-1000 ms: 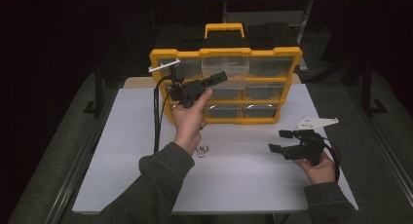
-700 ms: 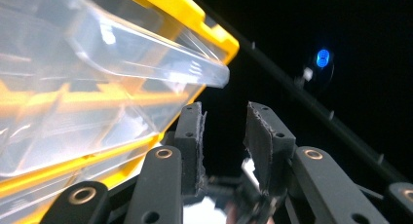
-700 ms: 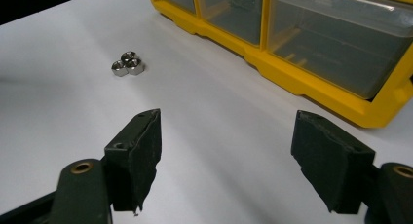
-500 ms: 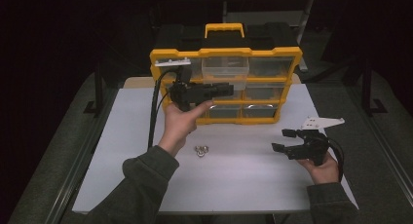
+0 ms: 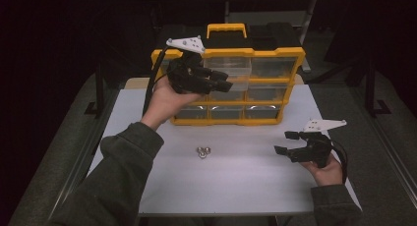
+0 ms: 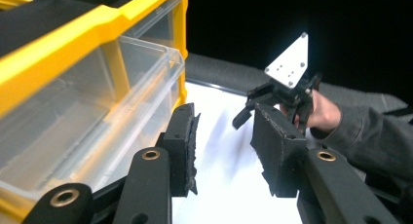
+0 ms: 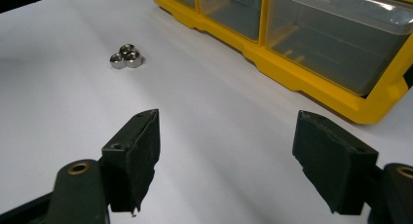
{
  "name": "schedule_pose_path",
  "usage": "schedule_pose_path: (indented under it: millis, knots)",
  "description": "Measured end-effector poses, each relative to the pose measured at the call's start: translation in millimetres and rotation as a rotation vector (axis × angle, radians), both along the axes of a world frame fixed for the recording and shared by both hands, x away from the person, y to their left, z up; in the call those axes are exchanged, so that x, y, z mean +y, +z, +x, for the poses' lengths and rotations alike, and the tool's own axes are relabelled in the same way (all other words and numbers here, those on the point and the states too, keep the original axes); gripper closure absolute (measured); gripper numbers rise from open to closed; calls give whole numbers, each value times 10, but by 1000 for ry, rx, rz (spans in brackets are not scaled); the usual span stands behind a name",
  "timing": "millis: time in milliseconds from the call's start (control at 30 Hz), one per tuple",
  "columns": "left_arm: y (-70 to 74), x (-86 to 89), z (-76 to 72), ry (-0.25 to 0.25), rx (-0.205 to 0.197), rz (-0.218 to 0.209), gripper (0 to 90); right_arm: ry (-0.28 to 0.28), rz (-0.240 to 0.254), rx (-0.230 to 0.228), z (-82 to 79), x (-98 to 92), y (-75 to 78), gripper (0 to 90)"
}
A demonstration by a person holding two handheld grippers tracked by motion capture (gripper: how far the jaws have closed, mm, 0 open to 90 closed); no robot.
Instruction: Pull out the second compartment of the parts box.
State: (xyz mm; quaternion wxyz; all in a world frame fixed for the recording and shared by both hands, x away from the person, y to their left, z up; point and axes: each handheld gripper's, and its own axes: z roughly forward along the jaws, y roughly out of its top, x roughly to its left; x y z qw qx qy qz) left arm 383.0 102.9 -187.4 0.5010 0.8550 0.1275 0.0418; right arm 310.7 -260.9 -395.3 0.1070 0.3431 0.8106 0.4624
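A yellow organiser (image 5: 275, 53) with clear drawers stands at the back of the white table (image 5: 246, 186). Its top middle drawer (image 5: 231, 67) sticks out a little, also seen as the clear drawer (image 6: 92, 112) beside my left jaws. My left gripper (image 5: 225, 81) hangs raised in front of that drawer. Its jaws have just been opening and stand apart with nothing between them (image 6: 224, 146). My right gripper (image 5: 284, 142) rests low at the table's right, wide open and empty (image 7: 226, 160). Three metal nuts (image 5: 203, 152) lie clustered on the table, ahead of the right jaws (image 7: 126, 57).
The organiser's yellow base (image 7: 311, 73) lies to the right of the right jaws. White tabletop stretches between the nuts and the front edge. The other hand with its gripper and grey plate (image 6: 290, 63) shows beyond the left jaws. Dark floor surrounds the table.
The left hand has risen from the organiser's middle row to its top row, and its jaws have parted. The right hand and the nuts stay put.
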Motion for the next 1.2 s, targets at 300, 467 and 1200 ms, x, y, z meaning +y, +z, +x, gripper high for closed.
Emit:
schedule_pose_path:
  millis: [300,467,1200]
  knots:
    - [137,-57,153,-16,-52,104,602,3,-4,8,5,13,-7,244]
    - [209,-96,254,-13,-69,131,553,0,-6,13,12,13,-13,244]
    - [122,-293,495,-39,-64,227,525,4,-1,20,21,4,-23,244]
